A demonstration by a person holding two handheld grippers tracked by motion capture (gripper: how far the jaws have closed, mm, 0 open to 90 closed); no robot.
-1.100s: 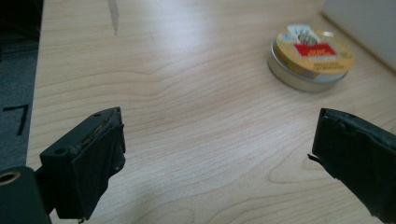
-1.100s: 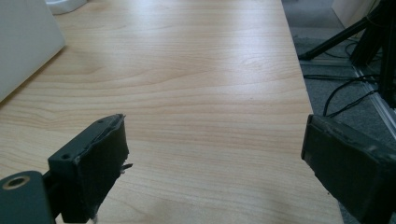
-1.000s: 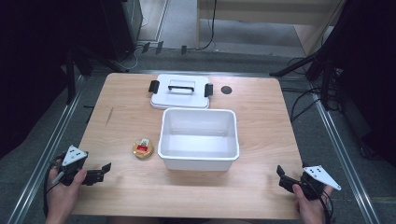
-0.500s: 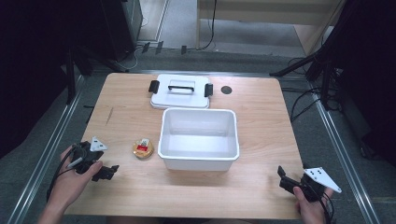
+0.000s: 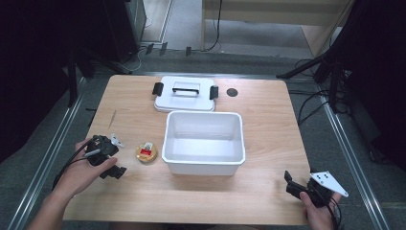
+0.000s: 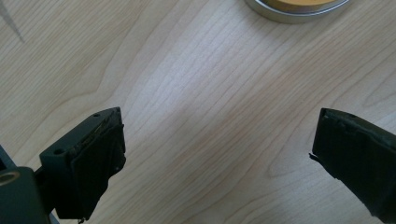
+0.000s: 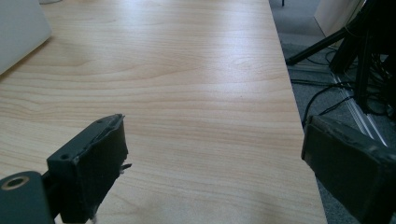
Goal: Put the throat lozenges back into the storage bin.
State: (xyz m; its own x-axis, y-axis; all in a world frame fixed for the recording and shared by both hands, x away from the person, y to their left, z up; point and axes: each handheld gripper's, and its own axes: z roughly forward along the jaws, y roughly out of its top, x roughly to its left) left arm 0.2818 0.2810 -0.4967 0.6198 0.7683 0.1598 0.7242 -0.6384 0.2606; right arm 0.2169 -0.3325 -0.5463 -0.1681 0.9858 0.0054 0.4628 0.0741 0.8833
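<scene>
Item: small round tin (image 5: pixel 146 152), flat on the table (image 5: pixel 268 120), just left of the white bin (image 5: pixel 203 163). Left gripper (image 5: pixel 111 168): jaws apart, empty, just left of the tin, likeliest to take it. Right gripper (image 5: pixel 293 184): jaws apart, empty, well right of the bin. Lid (image 5: pixel 185 93): behind the bin.

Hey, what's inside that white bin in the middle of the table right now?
From the high view the white bin looks empty: its bare white floor shows, with no object on it. The strip of floor just behind its near wall is hidden by that wall.
</scene>
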